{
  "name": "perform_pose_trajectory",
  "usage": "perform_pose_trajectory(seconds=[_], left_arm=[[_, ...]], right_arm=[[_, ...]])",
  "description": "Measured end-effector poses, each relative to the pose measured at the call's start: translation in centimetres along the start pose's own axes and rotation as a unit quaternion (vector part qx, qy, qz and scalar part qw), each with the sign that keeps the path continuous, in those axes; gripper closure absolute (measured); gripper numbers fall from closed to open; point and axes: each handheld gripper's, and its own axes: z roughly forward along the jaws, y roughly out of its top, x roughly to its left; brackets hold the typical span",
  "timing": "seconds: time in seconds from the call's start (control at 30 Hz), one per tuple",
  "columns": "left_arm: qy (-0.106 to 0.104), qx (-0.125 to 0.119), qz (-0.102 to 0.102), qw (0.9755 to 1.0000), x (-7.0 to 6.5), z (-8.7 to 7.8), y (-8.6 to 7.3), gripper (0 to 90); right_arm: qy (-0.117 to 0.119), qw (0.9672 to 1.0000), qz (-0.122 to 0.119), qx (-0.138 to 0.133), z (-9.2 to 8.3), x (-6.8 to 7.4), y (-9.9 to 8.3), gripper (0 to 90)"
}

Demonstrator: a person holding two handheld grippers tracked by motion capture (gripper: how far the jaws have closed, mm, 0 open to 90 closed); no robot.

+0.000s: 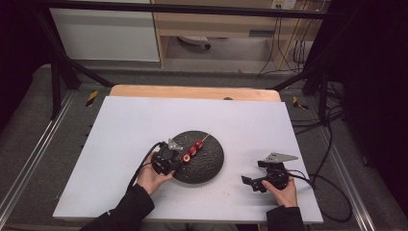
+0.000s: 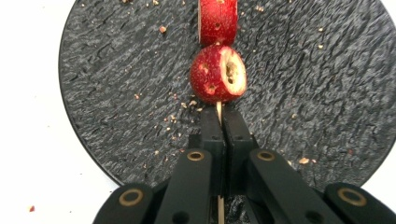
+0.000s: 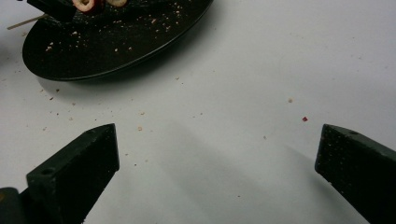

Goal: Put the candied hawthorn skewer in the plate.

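Note:
A thin wooden skewer [image 1: 204, 139] carries red fruit pieces [image 1: 192, 151] over a round black plate [image 1: 214, 161]. My left gripper [image 1: 177, 162] is shut on the skewer's near end at the plate's left rim. Looking along its jaws, the left gripper [image 2: 222, 114] pinches the skewer [image 2: 218, 108] just below a red hollowed fruit [image 2: 217, 74], with a second red piece [image 2: 217, 21] beyond it over the plate [image 2: 116, 84]. My right gripper [image 1: 252, 184] rests on the white table to the right of the plate. Its jaws stand wide apart around the right gripper [image 3: 217, 154] midpoint, with nothing between them.
Crumbs lie scattered on the plate [image 3: 130, 44] and on the white tabletop [image 1: 144, 125]. A wooden strip [image 1: 192, 91] runs along the table's far edge. Cables [image 1: 327, 187] trail off the right side.

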Motion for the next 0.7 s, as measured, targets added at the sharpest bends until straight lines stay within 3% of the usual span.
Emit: perform_pose_trajectory(seconds=[0.43,0.7], left_arm=[[0.000,-0.001,0.002,1.0000,-0.2,0.1,-0.1,87.1],[-0.013,-0.025,0.009,0.9996,0.1,-1.0,-0.3,71.9]], right_arm=[[0.001,1.0000,0.002,-0.002,0.0,0.0,0.0,0.6],[0.000,1.0000,0.001,-0.004,0.0,0.0,0.0,0.6]])
